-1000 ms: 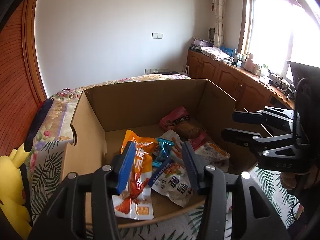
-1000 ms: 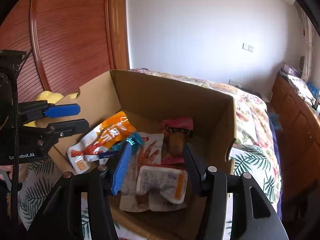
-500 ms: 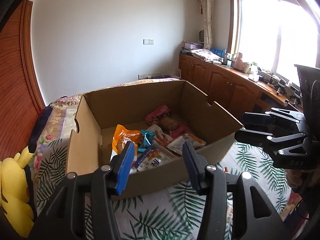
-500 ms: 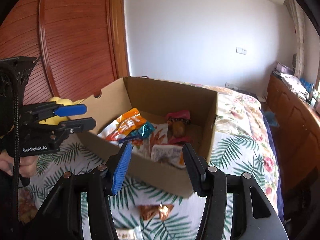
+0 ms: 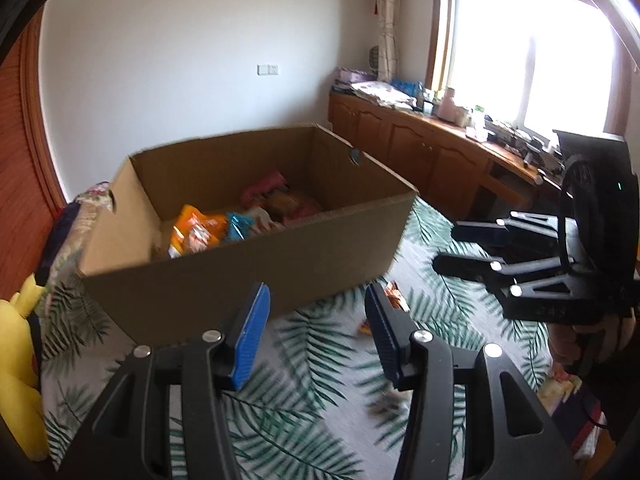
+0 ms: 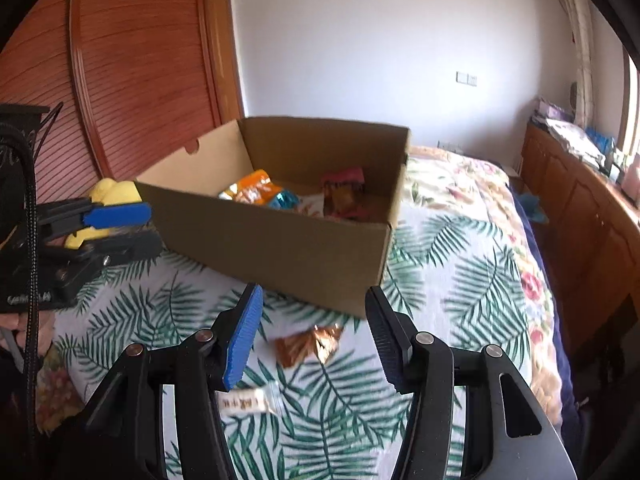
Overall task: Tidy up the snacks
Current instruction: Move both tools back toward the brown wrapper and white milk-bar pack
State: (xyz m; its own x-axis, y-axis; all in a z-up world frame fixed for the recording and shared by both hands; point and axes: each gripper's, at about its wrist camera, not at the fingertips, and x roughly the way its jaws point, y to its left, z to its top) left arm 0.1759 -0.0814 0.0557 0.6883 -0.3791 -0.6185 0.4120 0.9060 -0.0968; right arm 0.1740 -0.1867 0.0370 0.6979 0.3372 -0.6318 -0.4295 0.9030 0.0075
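Copper-foil snack (image 6: 310, 343) on leaf-print bedspread (image 6: 448, 280), between right gripper (image 6: 312, 332) fingers, untouched; both grippers spread, empty.

White wall (image 5: 180, 60) ahead of me, switch plate (image 5: 268, 69) on it. Bright window (image 5: 532, 48) to my right, wooden frame, daylight pouring in; pale curtain (image 5: 386, 20) at its left edge. Low wooden cabinets (image 5: 408, 144) under window, top cluttered. Reddish slatted wood doors (image 6: 132, 60) to my left. Bed (image 6: 460, 264) below me, palm-leaf cover (image 6: 452, 280), floral bedding (image 6: 456, 180) toward far edge.
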